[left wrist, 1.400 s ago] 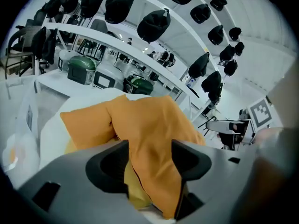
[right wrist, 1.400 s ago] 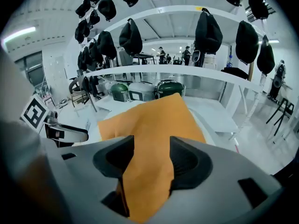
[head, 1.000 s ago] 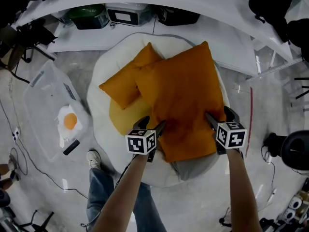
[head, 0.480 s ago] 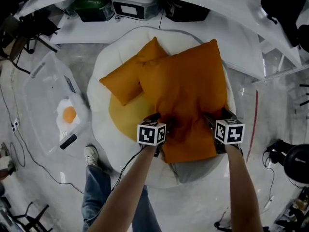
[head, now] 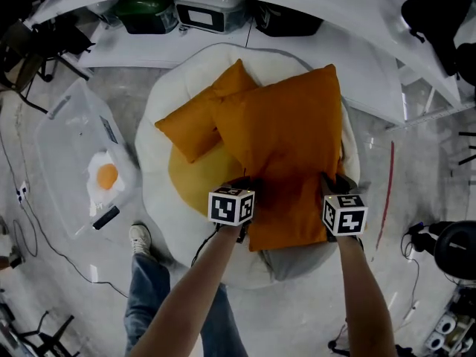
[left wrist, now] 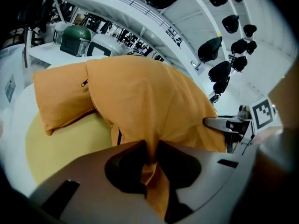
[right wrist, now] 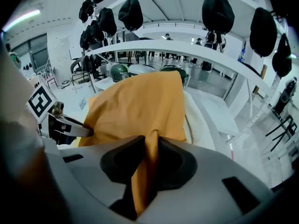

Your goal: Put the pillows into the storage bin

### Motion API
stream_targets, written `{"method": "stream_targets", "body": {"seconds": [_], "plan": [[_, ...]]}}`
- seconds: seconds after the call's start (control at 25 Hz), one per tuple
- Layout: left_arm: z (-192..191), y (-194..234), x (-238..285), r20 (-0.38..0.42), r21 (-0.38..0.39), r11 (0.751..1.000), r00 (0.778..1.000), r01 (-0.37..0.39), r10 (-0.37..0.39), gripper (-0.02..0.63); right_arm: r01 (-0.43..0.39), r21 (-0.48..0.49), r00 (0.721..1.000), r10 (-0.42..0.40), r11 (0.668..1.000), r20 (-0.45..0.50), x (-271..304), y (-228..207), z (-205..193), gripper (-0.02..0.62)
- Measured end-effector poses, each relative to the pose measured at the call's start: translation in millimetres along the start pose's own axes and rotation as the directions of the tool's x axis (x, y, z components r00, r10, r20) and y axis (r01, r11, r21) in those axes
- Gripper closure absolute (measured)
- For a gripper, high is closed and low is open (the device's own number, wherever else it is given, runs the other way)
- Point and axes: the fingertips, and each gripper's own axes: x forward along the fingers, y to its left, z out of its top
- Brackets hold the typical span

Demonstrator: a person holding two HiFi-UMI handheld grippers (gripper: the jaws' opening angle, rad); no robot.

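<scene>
Both grippers have come down onto the near edge of the large orange square fabric pillow (head: 286, 140) since the earlier frame, and their jaws have just been closing on it.

Left gripper (head: 248, 187): clenched on a fold of the pillow's near left edge. In the left gripper view the orange cloth is pinched between the two dark pads and hangs below them.

Right gripper (head: 331, 183): clenched on the near right edge of the same pillow. The right gripper view shows a strip of cloth pressed between its pads.

Large orange pillow: lies across the right and middle of the white round padded floor cushion (head: 156, 199), with its near edge gathered at the two grips.

Smaller orange fabric pillow (head: 199, 121): rests on the far left part of the white cushion, its right side tucked under the large pillow.

Pale yellow round pad (head: 195, 188): lies on the near left part of the white cushion, partly covered by both pillows.

Clear plastic storage bin (head: 53, 143): stands on the floor left of the white cushion, apart from both pillows. A fried-egg-shaped item (head: 106, 178) lies inside it.
</scene>
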Motion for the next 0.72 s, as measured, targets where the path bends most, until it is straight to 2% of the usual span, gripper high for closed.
{"method": "stream_targets", "body": {"seconds": [0.08,0.16,0.32,0.52,0.72], "plan": [[6,-3,-15,0.02,0.001,1.0,1.0,0.0,0.0,0.522,0.02,0.037,0.999,-0.022,0.999,0.044,-12,5,6,0.563],[12,-6,-31,0.04,0.012,1.0,0.999,0.003,-0.004,0.528,0.027,0.088,0.997,-0.034,0.996,0.075,-27,10,12,0.581],[27,-7,-71,0.07,0.019,1.0,0.998,0.002,-0.003,0.537,0.037,0.145,0.993,-0.053,0.989,0.105,-56,35,23,0.586],[57,-9,-132,0.121,0.073,0.997,0.993,0.009,-0.017,0.538,0.041,0.192,0.982,-0.075,0.981,0.174,-97,71,55,0.588],[89,20,-210,0.18,0.069,0.997,0.984,-0.028,0.015,0.538,-0.011,0.204,0.975,-0.035,0.979,0.219,-117,133,105,0.587]]}}
